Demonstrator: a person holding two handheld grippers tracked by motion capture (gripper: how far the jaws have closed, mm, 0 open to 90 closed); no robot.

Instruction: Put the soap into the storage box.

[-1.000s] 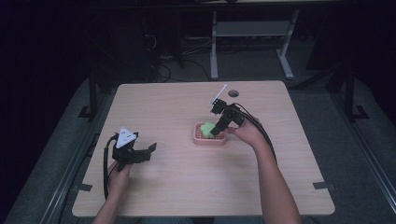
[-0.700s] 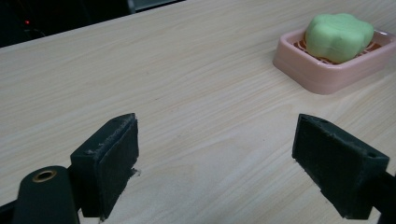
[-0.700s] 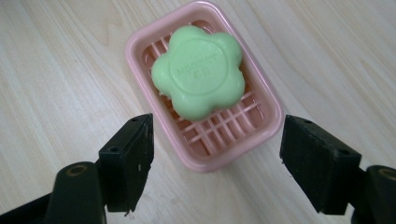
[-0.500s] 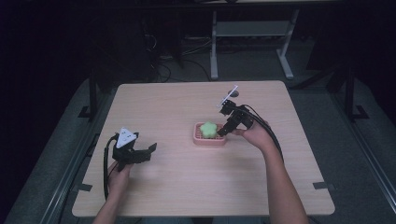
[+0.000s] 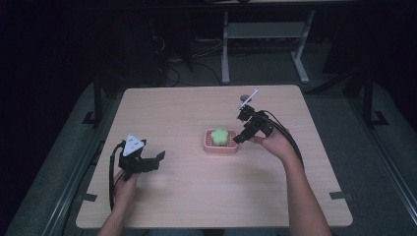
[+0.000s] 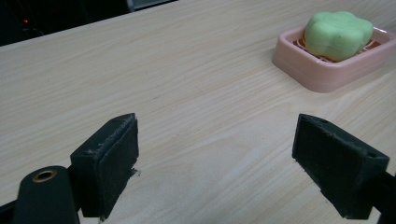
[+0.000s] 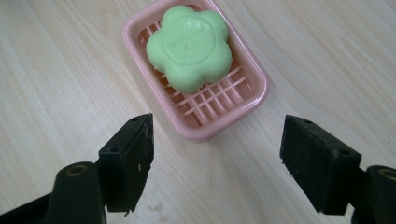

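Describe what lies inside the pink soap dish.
A green flower-shaped soap rests on the pink soap dish's slatted grid. The slats beneath the soap are covered.

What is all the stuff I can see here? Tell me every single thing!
soap: one, light green, flower-shaped, lying in the dish
dish: one, pink, with a slatted bottom, near the middle of the table
table: one, light wood, under everything
small round thing: one, dark, near the table's far edge; too small to tell what it is
metal frame: one, pale grey, on the floor behind the table
left gripper: one, black, jaws wide apart, held low over the table's near left part
right gripper: one, black, jaws wide apart, just beside the dish
hands: two, one holding each gripper, forearms coming in from the near edge
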